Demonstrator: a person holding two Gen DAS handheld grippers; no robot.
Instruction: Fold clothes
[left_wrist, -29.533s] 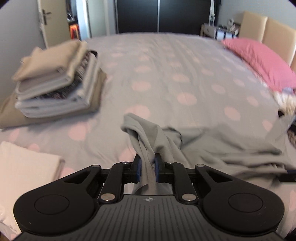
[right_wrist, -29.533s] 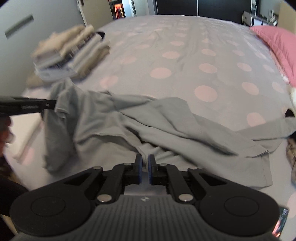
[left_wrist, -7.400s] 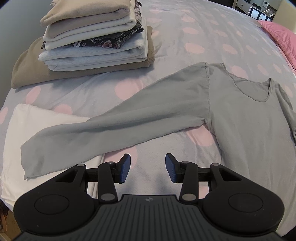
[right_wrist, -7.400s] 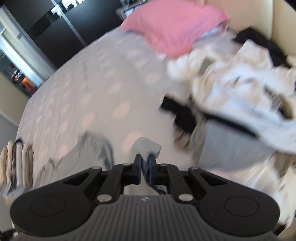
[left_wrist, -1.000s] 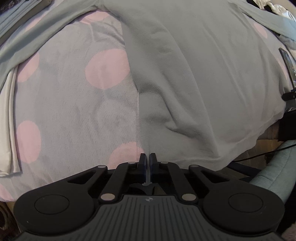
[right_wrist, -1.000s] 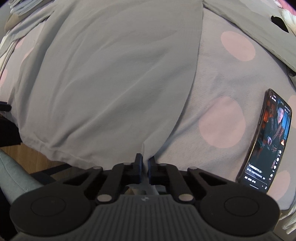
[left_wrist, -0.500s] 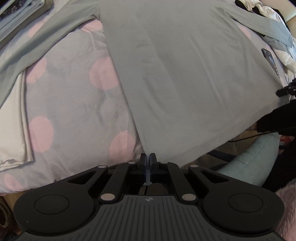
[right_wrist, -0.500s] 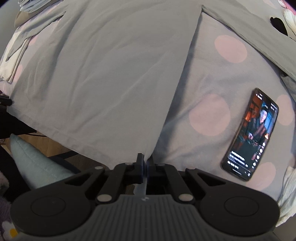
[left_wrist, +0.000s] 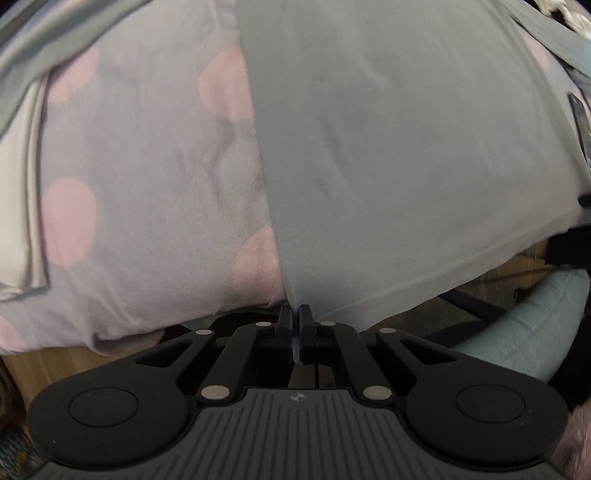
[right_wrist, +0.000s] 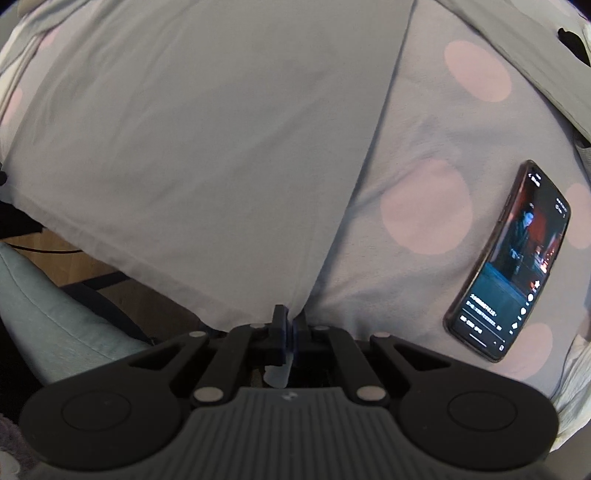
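Note:
A grey long-sleeved shirt (left_wrist: 388, 147) lies flat on the bed, its hem hanging over the near edge. My left gripper (left_wrist: 294, 314) is shut on the hem's left corner, where the side seam ends. In the right wrist view the same grey shirt (right_wrist: 207, 129) fills the left half, and my right gripper (right_wrist: 290, 317) is shut on the hem's right corner, a scrap of cloth poking out behind the pads. Both grippers point down at the bed edge. The sleeves run off the top of both views.
The bed cover (left_wrist: 147, 166) is grey with pink dots. A phone (right_wrist: 513, 262) with a lit screen lies right of the shirt. A white folded cloth (left_wrist: 18, 166) lies at the left. Below the edge are wood floor and a pale teal cushion (right_wrist: 48, 314).
Both grippers keep their hold on the hem corners. The views drew back half a second ago and have now moved in closer again; the shirt lies smoother and more stretched than a second ago.

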